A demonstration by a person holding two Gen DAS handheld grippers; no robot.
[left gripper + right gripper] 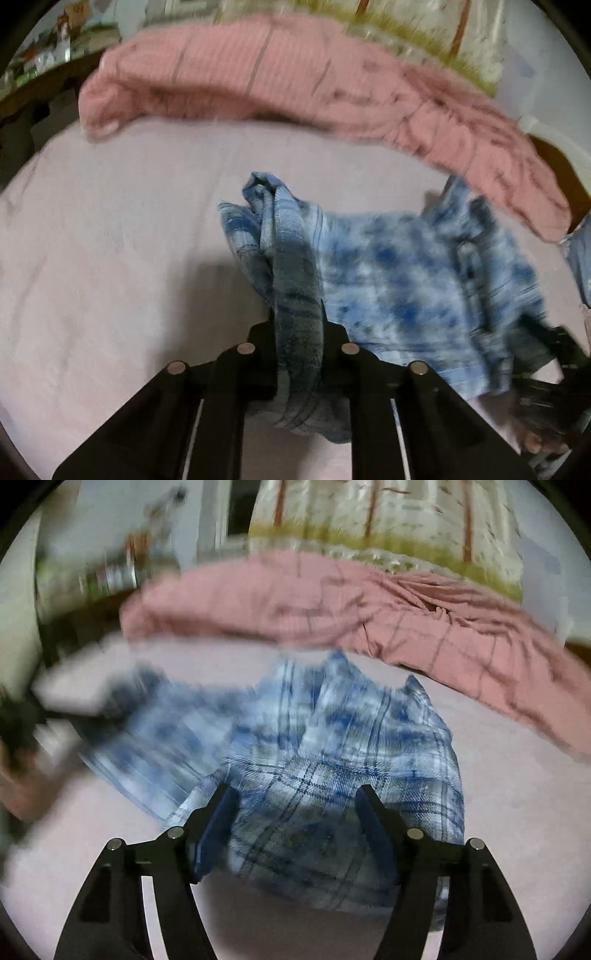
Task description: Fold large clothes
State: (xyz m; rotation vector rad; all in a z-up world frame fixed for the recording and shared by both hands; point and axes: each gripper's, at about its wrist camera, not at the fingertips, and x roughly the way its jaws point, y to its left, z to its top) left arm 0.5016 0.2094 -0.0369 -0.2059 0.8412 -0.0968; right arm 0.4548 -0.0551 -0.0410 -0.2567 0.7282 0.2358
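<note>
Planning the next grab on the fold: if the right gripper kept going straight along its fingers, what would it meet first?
Most likely the blue plaid shirt lying on the pale pink sheet: the open right gripper already straddles it. Depth is blurry.

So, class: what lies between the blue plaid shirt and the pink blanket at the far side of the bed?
Only bare pale pink sheet separates the blue plaid shirt from the pink blanket in the left wrist view; towards the right they overlap.
</note>
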